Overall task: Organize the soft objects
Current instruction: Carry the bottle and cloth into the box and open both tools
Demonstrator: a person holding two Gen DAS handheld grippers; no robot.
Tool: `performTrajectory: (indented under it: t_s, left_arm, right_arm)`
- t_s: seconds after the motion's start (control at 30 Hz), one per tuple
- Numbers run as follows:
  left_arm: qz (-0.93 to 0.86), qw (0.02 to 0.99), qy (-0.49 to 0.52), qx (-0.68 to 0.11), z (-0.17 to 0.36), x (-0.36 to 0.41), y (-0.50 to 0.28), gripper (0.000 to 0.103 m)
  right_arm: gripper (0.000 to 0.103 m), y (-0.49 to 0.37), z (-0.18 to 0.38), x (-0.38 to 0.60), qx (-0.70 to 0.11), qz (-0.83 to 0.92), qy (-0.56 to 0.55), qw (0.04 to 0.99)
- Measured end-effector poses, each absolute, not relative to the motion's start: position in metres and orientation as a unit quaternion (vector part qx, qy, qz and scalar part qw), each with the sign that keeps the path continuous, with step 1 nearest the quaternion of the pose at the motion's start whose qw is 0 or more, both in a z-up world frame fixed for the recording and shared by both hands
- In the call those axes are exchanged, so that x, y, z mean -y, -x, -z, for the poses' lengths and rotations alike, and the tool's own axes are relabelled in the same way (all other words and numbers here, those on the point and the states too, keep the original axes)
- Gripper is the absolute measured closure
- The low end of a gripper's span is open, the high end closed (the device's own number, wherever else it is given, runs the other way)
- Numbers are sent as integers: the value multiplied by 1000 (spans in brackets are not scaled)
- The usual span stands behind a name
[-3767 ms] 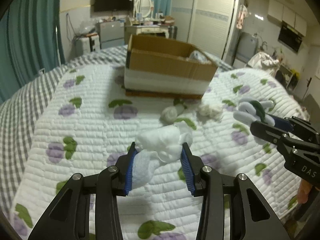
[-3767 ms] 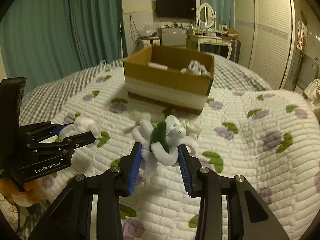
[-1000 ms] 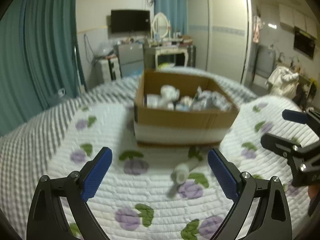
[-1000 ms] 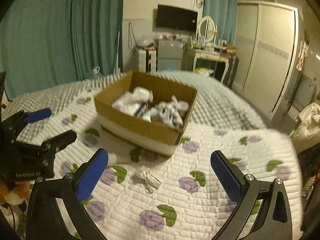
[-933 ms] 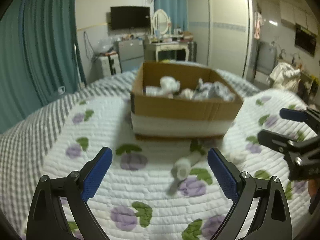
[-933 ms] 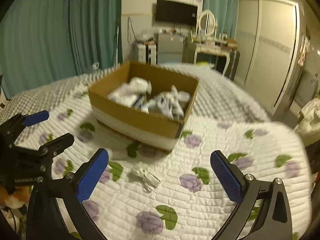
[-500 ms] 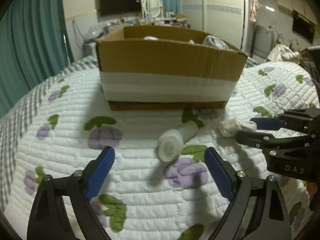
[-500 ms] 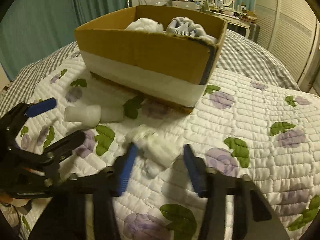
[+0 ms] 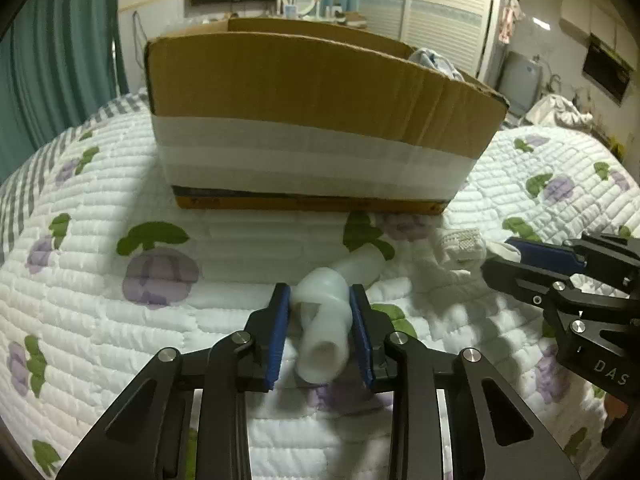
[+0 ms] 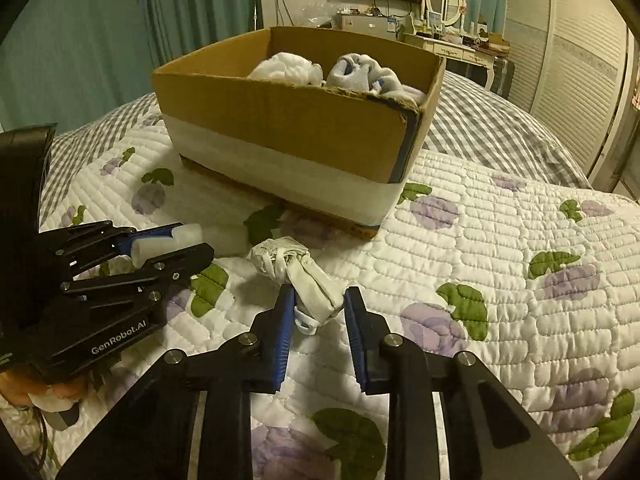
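Socks (image 10: 304, 68) already filled the box (image 10: 288, 136); my left hand-held gripper (image 9: 319, 320) pinched a white roll (image 9: 322, 326), my right hand-held gripper (image 10: 318, 320) a bundled sock (image 10: 308, 280).

Matt cardboard box (image 9: 320, 80), quilted cloth bedspread (image 9: 100, 300)

The left hand-held gripper (image 9: 320, 320) is squeezing a white roll (image 9: 323, 332) between its blue pads, while the right hand-held gripper (image 10: 318, 320) is pinching a white bundle (image 10: 304, 276), both reaching forward low.
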State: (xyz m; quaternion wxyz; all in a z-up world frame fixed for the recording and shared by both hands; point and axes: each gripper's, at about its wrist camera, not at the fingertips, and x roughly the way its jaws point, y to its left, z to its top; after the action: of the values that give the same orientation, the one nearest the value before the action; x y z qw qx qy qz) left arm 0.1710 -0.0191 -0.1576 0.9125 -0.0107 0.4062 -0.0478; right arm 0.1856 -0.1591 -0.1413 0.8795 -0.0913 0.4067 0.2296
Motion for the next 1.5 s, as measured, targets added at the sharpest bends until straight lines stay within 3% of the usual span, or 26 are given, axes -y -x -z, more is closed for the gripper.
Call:
performTrajectory:
  t_s: [0.33, 0.97, 1.2, 1.5]
  left_arm:
    - [47, 914, 7, -402, 129, 18, -148, 75]
    - [69, 953, -3, -296, -10, 3, -78, 75]
    - [62, 962, -19, -264, -45, -3, -104, 75]
    - [49, 965, -22, -258, -48, -7, -179, 75]
  right_arm:
    - [79, -158, 111, 163, -382, -220, 75, 894]
    - [79, -83, -17, 159, -299, -207, 85, 928]
    - [79, -107, -72, 151, -253, -197, 77, 944]
    - [79, -175, -96, 132, -234, -187, 70, 951]
